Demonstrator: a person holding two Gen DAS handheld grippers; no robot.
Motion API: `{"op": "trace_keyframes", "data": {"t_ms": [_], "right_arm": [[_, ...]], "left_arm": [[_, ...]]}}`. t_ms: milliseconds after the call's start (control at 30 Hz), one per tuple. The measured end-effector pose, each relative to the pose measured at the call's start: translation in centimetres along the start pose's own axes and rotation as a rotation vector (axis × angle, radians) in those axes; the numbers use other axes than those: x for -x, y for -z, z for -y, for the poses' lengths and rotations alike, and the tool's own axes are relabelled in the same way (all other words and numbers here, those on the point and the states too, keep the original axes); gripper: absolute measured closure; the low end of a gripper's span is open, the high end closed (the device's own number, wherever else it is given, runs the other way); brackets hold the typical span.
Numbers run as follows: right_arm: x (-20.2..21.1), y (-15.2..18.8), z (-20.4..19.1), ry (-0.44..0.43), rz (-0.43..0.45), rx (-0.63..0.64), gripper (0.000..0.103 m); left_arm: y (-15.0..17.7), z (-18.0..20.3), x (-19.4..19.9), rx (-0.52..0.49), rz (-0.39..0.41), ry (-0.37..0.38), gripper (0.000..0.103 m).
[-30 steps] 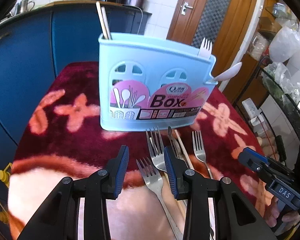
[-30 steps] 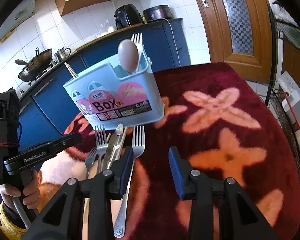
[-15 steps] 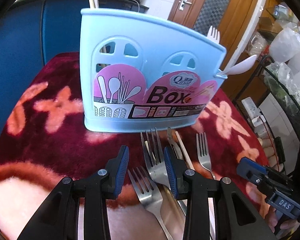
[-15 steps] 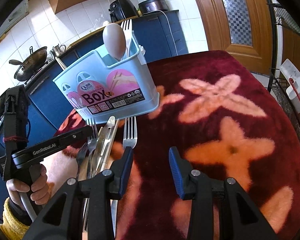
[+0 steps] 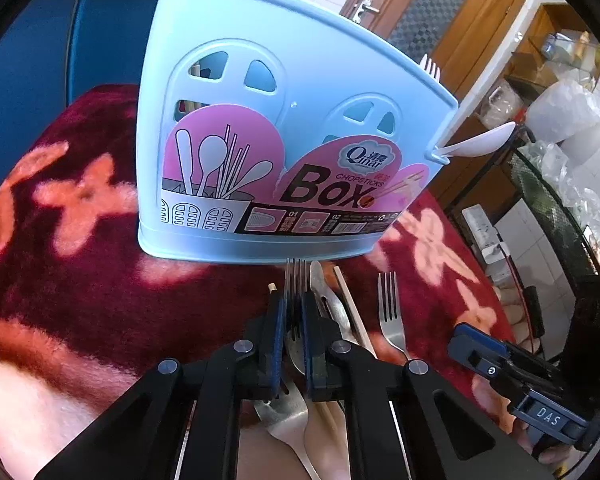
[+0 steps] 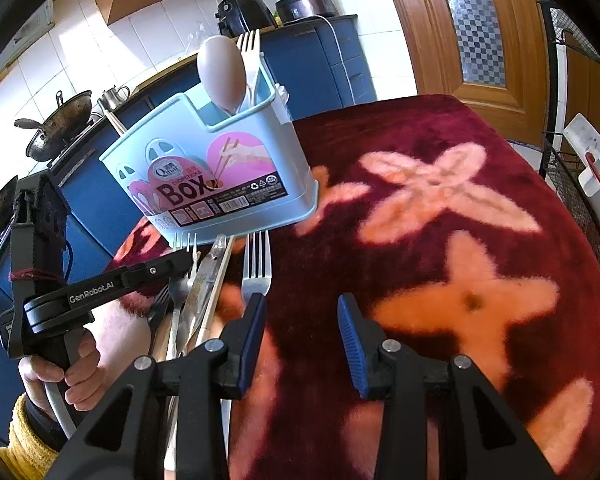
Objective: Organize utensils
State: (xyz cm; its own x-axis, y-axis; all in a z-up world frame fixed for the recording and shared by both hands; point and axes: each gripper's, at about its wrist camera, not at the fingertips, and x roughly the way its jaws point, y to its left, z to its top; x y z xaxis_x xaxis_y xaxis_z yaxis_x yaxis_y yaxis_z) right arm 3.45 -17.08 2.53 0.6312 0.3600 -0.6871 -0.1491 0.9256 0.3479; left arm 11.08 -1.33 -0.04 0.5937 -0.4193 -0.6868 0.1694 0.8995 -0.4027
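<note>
Just ahead of my left hand-held gripper (image 5: 294, 336): jaws just closed, pinching fork (image 5: 296, 280) | for holder (image 5: 300, 92) | right hand-held gripper (image 6: 300, 340) spread, empty

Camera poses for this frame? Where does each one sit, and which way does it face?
Left wrist: on the left gripper, angled down at the blue utensil box; jaws just closed on a fork; right gripper at lower right.
Right wrist: on the right gripper, jaws open over the red cloth; hand on left gripper at left.
Shared: box, forks, cloth.
</note>
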Motion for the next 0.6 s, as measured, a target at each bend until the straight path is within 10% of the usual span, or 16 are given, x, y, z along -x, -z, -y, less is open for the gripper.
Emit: {"op": "trace_keyframes", "data": {"t_ms": [600], "right_arm": [[-3.7, -2.5, -1.7, -0.046, -0.090, 0.088, 0.063]], "left_arm": [[0.4, -1.0, 1.8, 0.001, 0.024, -0.023, 0.101]]}}
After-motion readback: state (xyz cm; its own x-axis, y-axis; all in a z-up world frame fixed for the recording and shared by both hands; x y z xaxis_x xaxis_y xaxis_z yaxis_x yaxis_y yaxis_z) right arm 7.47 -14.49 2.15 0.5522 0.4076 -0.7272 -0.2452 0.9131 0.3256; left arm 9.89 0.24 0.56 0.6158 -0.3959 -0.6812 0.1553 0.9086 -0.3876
